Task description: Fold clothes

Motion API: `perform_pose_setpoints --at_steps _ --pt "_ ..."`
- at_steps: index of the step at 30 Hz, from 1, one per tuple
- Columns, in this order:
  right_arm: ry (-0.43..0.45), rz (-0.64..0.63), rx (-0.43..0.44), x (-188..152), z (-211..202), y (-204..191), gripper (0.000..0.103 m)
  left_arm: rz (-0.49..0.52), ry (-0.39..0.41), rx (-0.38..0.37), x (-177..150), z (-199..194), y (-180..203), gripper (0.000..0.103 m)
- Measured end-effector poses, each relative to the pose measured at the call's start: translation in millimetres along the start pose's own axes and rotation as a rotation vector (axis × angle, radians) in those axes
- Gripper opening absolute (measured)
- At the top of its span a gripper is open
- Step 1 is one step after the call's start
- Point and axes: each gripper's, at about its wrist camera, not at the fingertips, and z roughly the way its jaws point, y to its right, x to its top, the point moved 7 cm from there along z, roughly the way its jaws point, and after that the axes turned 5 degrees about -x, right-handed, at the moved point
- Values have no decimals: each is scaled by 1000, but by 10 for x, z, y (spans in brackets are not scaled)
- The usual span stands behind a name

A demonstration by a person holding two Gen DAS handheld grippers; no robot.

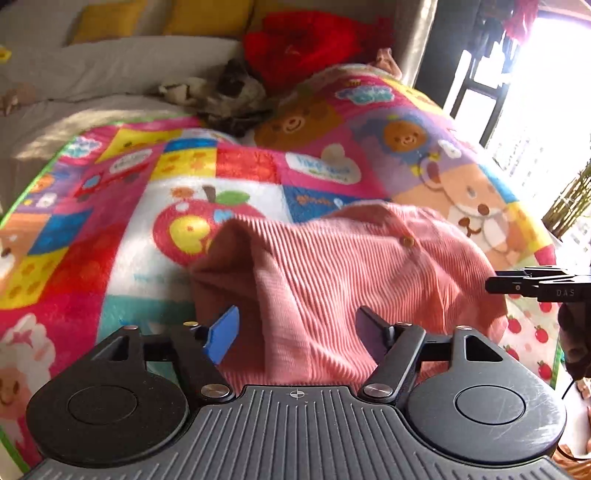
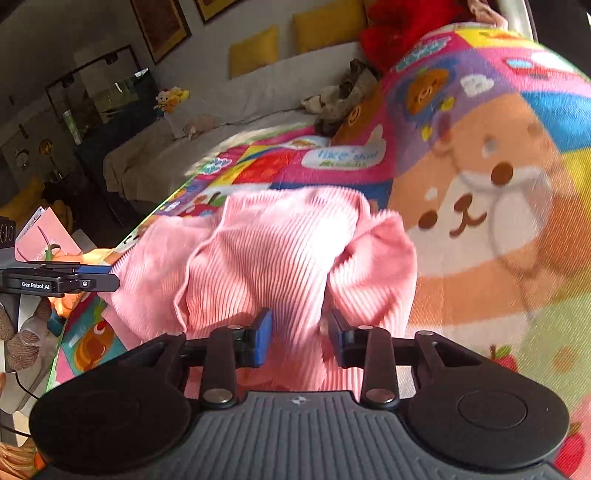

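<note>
My left gripper [image 1: 295, 332] stands wide apart, its blue pads [image 1: 221, 334] clear of the cloth on both sides, gripping nothing. My right gripper [image 2: 300, 338] is parted more narrowly; a bunched ridge of the garment rises between its pads [image 2: 260, 338], but I cannot tell whether they press it or only flank it. The garment [image 1: 332, 273] is a pink ribbed knit, soft and thick, its fine cords running in close parallel lines; a small brown button [image 1: 408, 242] sits on it near the far edge. It lies crumpled, not flat, on a fleece blanket [image 1: 147, 206], just ahead of both grippers, with one rounded fold humped up at the left and loose flaps puffed out at the right. The blanket is fuzzy and loud: patchwork squares, a red apple, bears, a sheep, with a green border. Behind it a grey sofa [image 1: 110, 74] carries yellow cushions [image 1: 107, 18], a red plush heap [image 1: 306, 40] and a mottled, blurred lump [image 1: 221, 92] that I cannot identify. The near hem of the garment is hidden under my gripper bodies, so its full outline is lost. In the left view my right gripper's tip pokes in at the right edge; bright window glare washes out that corner. Everything at the rims is smeared and bent.
</note>
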Motion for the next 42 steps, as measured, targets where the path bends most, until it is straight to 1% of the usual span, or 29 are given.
perform_pose_setpoints --at_steps 2,3,6,9,10,13,16,21,23,26,28,30,32,34,36,37,40,42 --pt "54 -28 -10 182 -90 -35 44 9 69 -18 176 -96 47 84" --pt "74 -42 -14 259 -100 -66 45 2 83 -50 241 -80 81 86" --pt "109 -79 -2 419 3 -212 49 -28 61 -134 282 156 174 87" --pt "96 -105 14 449 244 -330 52 -60 0 -183 190 494 210 87" --pt "80 -107 17 440 351 -352 52 -79 -18 -184 146 607 188 88" --pt "14 -129 -12 353 691 -350 53 -113 -47 -137 32 846 41 89" --pt "-41 -143 -35 199 928 -301 54 -105 -40 -103 -1 919 -90 89" --pt "-49 -186 -71 207 910 -356 55 -130 -29 -86 49 879 -177 89" --pt "-41 -204 -86 242 828 -391 56 -130 -21 -79 75 782 -144 92" --pt "-26 -260 -98 205 659 -456 63 -107 -6 -126 70 601 -23 94" --pt "-22 -306 -104 142 548 -499 63 -71 -16 -135 2 555 48 94" --pt "-55 -348 -126 -19 551 -504 64 -28 -45 -107 -111 609 52 94" --pt "-79 -371 -142 -144 616 -501 65 -11 -74 -64 -214 688 -4 94" --pt "-92 -388 -154 -197 668 -517 66 9 -74 -50 -249 685 -18 94" --pt "-91 -417 -152 -127 654 -565 66 4 -74 -43 -248 636 -43 94" --pt "-74 -423 -143 -52 620 -586 66 -6 -75 -37 -244 607 -63 94" --pt "2 -399 -118 265 497 -618 66 -59 -58 -34 -204 450 -113 94" --pt "54 -386 -129 474 468 -606 66 -87 -38 -64 -154 345 -78 94"
